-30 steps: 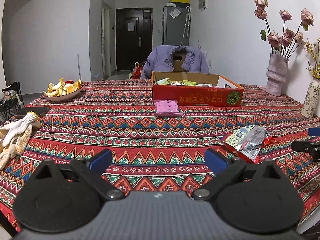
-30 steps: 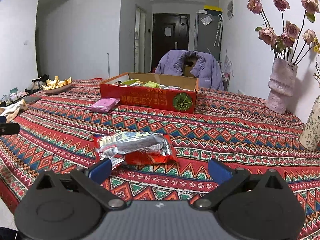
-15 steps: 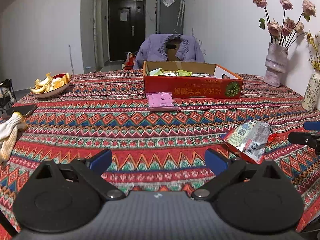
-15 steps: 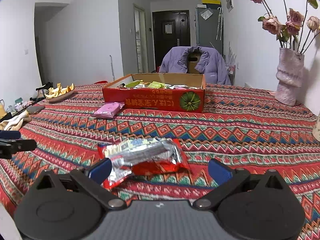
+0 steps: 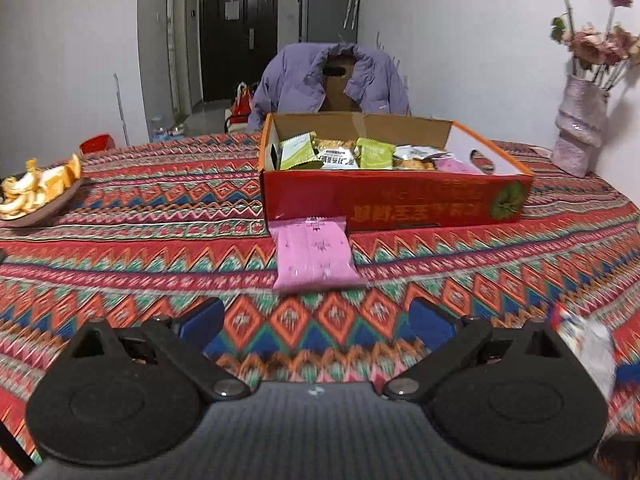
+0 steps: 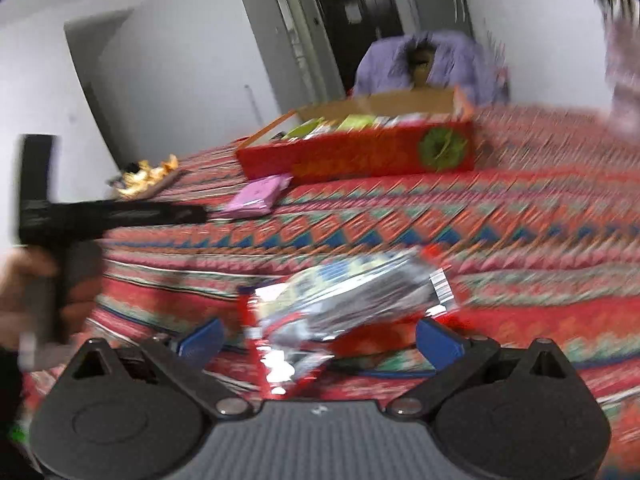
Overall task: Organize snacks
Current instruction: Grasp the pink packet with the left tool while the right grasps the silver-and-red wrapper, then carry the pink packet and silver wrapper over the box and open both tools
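A pink snack packet [image 5: 314, 255] lies on the patterned tablecloth just in front of a red cardboard box [image 5: 400, 200] holding several snack packets. My left gripper [image 5: 316, 320] is open and empty, a short way before the pink packet. In the right wrist view my right gripper [image 6: 320, 340] is open, with a crumpled red and silver snack bag [image 6: 344, 304] lying between its fingers on the cloth. The box [image 6: 360, 156] and pink packet [image 6: 258, 196] lie further back. The right view is blurred by motion.
A dish of orange peels [image 5: 34, 196] stands at the far left. A pink vase [image 5: 578, 128] of dried flowers stands at the far right. A chair draped with a purple jacket [image 5: 332, 80] stands behind the table. The left gripper's body [image 6: 80, 216] shows at the right view's left.
My left gripper moved forward toward the pink packet and the box. My right gripper moved forward and tilted, so the red and silver bag now lies between its open fingers.
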Motion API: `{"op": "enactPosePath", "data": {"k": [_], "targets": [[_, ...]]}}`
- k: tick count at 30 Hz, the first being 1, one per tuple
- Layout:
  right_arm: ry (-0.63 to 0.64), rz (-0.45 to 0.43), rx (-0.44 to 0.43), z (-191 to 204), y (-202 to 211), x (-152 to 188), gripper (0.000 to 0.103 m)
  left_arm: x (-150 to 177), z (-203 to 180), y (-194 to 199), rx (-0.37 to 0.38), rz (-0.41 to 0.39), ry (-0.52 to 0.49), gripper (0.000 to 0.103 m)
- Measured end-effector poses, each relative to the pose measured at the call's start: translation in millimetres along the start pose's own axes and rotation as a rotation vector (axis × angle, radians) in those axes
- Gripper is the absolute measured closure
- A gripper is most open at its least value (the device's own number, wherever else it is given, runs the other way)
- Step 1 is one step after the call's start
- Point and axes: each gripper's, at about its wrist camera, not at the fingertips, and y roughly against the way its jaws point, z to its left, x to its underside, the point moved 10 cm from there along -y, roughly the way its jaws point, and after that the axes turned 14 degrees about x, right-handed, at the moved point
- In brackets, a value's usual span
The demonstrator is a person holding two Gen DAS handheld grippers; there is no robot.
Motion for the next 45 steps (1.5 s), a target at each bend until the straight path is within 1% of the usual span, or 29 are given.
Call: {"op": "enactPosePath", "data": {"k": [2,4,7,9,10,12,13,15,16,17,21,23,25,28,30,33,37,41,45], "targets": [[-0.023,-0.002,0.012,1.7,-16.5,-7.2,0.0,-4.8,7.3,-19.6,-0.009,0.021,0.002,0.002],[-0.012,-0.014,0.037,3.9,-33.7,-18.6,0.0,-8.5,12.6,-38.4,-0.013,0.043,-0.006,0.002],[0.066,-0.022,0.071,16.1,-60.1,-33.0,0.001,-10.9,18.7,-63.4,-0.009,0.066,-0.006,0.002],[0.139,0.003,0.095,26.4,-74.2,-33.8,0.005,-12.0,22.4,-77.5,-0.015,0.075,0.008,0.003],[0.179,-0.002,0.113,29.5,-76.1,-33.0,0.006,-12.6,23.1,-83.4,-0.013,0.078,0.011,0.003],[0.21,-0.002,0.144,28.3,-79.0,-31.3,0.009,-15.2,24.1,-93.4,-0.011,0.075,0.014,0.003],[0.205,0.002,0.154,24.4,-79.3,-30.8,0.013,-16.2,24.7,-97.2,-0.014,0.072,0.016,0.004],[0.183,-0.005,0.149,17.7,-74.6,-32.1,0.029,-16.6,26.2,-102.1,-0.028,0.068,0.018,0.016],[0.174,-0.008,0.153,13.7,-72.6,-33.3,0.032,-18.5,26.6,-101.6,-0.048,0.047,0.008,0.033],[0.167,-0.006,0.154,10.6,-71.6,-34.0,0.035,-19.5,24.6,-99.9,-0.041,0.035,0.001,0.039],[0.17,-0.006,0.147,9.0,-68.7,-35.2,0.042,-14.7,20.2,-90.2,-0.028,0.047,0.021,0.04],[0.181,-0.012,0.138,11.5,-64.6,-34.8,0.046,-9.7,15.2,-75.8,-0.014,0.044,0.027,0.04],[0.181,-0.026,0.127,14.6,-56.7,-34.7,0.046,-3.6,7.2,-53.7,0.0,0.034,0.032,0.04],[0.184,-0.052,0.12,19.4,-40.5,-33.1,0.046,7.5,-11.6,-13.8,0.019,0.004,0.036,0.04],[0.186,-0.073,0.111,23.4,-23.8,-29.6,0.046,16.6,-23.5,17.8,0.021,-0.022,0.019,0.04],[0.191,-0.094,0.107,24.9,0.2,-22.9,0.046,29.9,-33.8,60.9,0.001,-0.052,0.013,0.04],[0.214,-0.129,0.123,22.5,39.3,-15.8,0.046,53.5,-38.4,114.7,-0.029,-0.092,0.047,0.04],[0.218,-0.176,0.135,18.7,76.3,-14.9,0.046,67.9,-41.9,153.1,-0.046,-0.122,0.067,0.04],[0.211,-0.216,0.133,15.1,102.1,-13.4,0.046,70.0,-50.0,177.2,-0.052,-0.158,0.06,0.04]]}}
